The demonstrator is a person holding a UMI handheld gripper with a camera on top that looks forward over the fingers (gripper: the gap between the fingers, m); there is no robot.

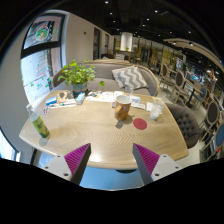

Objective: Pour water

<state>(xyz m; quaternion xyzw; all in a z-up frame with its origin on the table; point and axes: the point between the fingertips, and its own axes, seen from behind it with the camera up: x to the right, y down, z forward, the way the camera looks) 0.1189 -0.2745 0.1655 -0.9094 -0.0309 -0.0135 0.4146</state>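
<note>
Gripper (pixel 108 160): fingers spread wide at frame bottom, nothing held between them | mug (pixel 122 107): seen at frame centre on the wooden table (pixel 95 135), well beyond the fingers | green bottle (pixel 38 124): placed at table's left edge | potted plant (pixel 77 76): set upper left | pink coaster (pixel 140 124): laid right of the mug

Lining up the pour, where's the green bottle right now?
In the gripper view, the green bottle stands near the wooden table's left edge, ahead and left of the open, empty gripper, well left of the brown cup at the table's middle.
</note>
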